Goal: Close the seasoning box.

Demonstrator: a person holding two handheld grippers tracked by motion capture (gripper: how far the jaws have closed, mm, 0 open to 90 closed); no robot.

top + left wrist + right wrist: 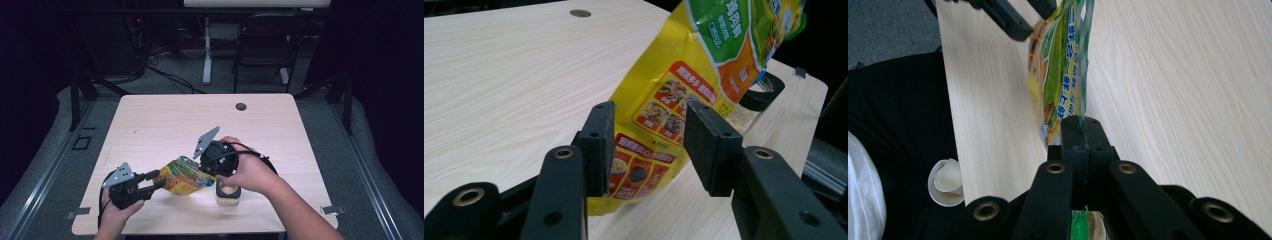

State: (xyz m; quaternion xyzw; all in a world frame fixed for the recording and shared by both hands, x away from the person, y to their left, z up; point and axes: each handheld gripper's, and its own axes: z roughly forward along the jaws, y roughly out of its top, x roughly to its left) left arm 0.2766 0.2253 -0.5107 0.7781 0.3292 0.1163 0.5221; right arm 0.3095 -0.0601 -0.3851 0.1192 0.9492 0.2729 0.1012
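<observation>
Yellow pouch (184, 176) lies slantwise — top at right gripper (214, 172); bottom toward left gripper (159, 181).

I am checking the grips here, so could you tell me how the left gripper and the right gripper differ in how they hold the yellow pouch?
The right gripper is shut on the top edge of the yellow pouch; the left gripper has its jaws wide apart astride the pouch's lower end. The right gripper stands over a small jar; the left gripper points level across the table. Both have black jaws and a grey plate.
</observation>
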